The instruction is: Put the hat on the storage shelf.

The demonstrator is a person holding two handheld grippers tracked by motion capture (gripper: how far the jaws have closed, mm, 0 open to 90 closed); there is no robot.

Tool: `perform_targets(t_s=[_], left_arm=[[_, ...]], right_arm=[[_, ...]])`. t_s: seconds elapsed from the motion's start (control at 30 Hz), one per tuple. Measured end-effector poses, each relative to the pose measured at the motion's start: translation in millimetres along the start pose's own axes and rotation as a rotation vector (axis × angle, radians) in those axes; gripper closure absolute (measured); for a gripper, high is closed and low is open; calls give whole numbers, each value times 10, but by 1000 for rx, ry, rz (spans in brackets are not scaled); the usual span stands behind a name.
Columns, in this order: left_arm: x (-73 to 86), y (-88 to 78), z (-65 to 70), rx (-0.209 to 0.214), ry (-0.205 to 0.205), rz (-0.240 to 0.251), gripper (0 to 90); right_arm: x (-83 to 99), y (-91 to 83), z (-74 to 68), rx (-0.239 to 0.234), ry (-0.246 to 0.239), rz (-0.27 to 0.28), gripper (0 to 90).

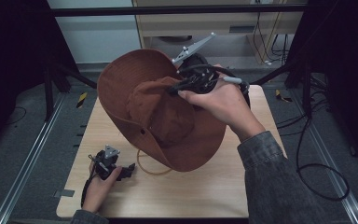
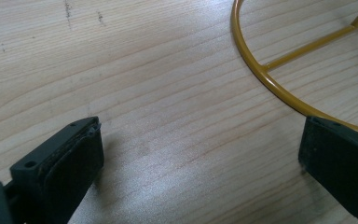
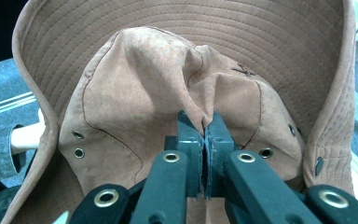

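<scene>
One brown wide-brimmed hat (image 1: 168,116), soft suede-like cloth, eyelets along the crown. Held off the bench (image 1: 205,186), tilted, brim uppermost and facing away from the person. A fold of the crown is pinched between the pressed-together jaws of the right tongs (image 3: 205,128), which come at it from the person's side; the brim curves up and around beyond the jaw tips.

One yellow wire stand (image 2: 270,79), a ring base with a strut across it, on the bench below the hat and just ahead of the left tongs (image 2: 200,154). One jaw of these sits at or over the ring's rim; whether it touches cannot be told.

Left tongs: low on the bench, jaws spread wide, holding nothing.

Step in hand, by judgement: hat is carried, seemingly on or off the stand; which cannot be told. Next move likely calls for the left tongs to steady the ring base while the right moves the hat.
</scene>
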State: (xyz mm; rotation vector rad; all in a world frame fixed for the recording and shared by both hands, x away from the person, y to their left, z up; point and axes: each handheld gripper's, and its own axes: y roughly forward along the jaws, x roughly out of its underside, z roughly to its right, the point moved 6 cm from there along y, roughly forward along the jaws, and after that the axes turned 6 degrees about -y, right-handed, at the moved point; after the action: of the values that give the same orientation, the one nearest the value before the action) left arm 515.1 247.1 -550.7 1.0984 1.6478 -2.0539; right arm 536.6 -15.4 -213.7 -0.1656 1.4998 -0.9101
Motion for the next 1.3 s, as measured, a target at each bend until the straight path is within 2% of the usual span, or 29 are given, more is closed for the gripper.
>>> perform_targets(t_s=[0.33,0.83,1.3], left_arm=[[-1,0,2,-1,2,-1,0],[-1,2,11,2,1,0,0],[-2,3,15,3,4,-2,0]], right_arm=[[-12,47,10,-4,3,-1,878],[-141,165,-95,-46,-5,15,878],[-137,440,-170,-61,-20,-25,876]])
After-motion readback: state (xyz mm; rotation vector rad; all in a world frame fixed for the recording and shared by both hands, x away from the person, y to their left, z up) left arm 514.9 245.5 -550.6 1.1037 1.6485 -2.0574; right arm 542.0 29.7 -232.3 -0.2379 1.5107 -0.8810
